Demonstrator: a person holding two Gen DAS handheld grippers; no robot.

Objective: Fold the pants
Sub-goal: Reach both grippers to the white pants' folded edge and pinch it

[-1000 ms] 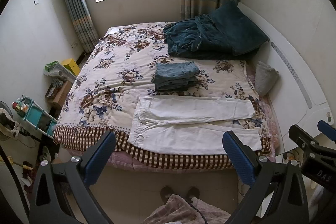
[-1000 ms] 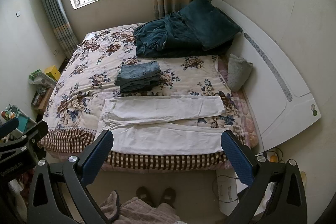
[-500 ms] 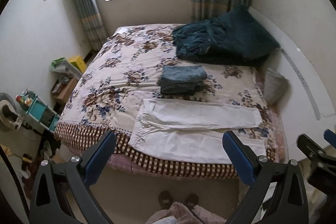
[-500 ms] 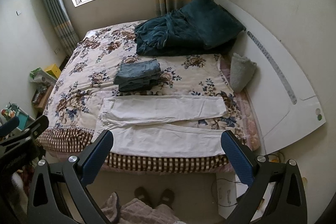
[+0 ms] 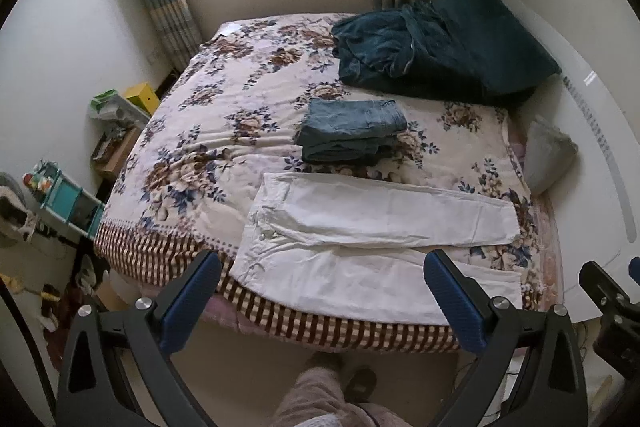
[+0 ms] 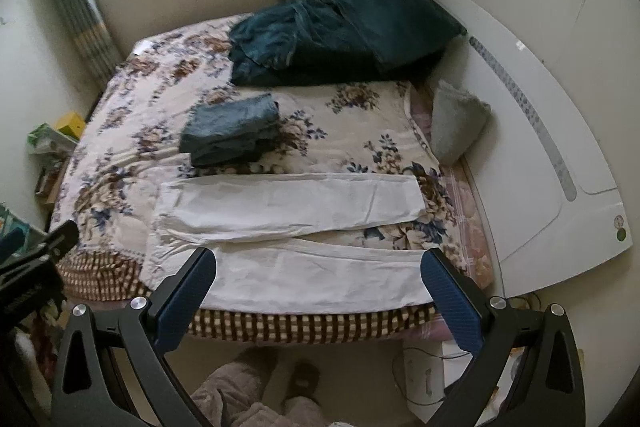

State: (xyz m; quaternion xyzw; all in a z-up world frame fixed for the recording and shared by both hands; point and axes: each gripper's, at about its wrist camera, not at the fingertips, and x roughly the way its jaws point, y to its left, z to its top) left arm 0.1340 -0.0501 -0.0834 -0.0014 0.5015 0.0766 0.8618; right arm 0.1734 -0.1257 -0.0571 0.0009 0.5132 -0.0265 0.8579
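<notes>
white pants (image 5: 372, 239) lie flat on the near edge of the bed (image 5: 224, 131), waistband to the left, both legs stretched to the right and slightly splayed, the near leg running along the checked brown-and-cream border of the floral quilt (image 5: 192, 163). fabric looks like thin woven cotton, lightly creased, small buttons at the fly. just behind them sits a stack of folded denim jeans (image 5: 352, 135), blue-grey, thick rectangular bundle, not touching the white pair. further back a crumpled dark teal plush blanket (image 5: 440, 55) against the glossy white headboard (image 6: 560, 131), with a grey fuzzy pillow (image 6: 456, 123) wedged beside it. left gripper (image 5: 320, 299) hovers above the near edge, black frame, blue ribbed pads (image 5: 192, 303), fingers wide apart, holding nothing. right gripper (image 6: 318, 299) same, fingers spread wide over the near leg, empty.
</notes>
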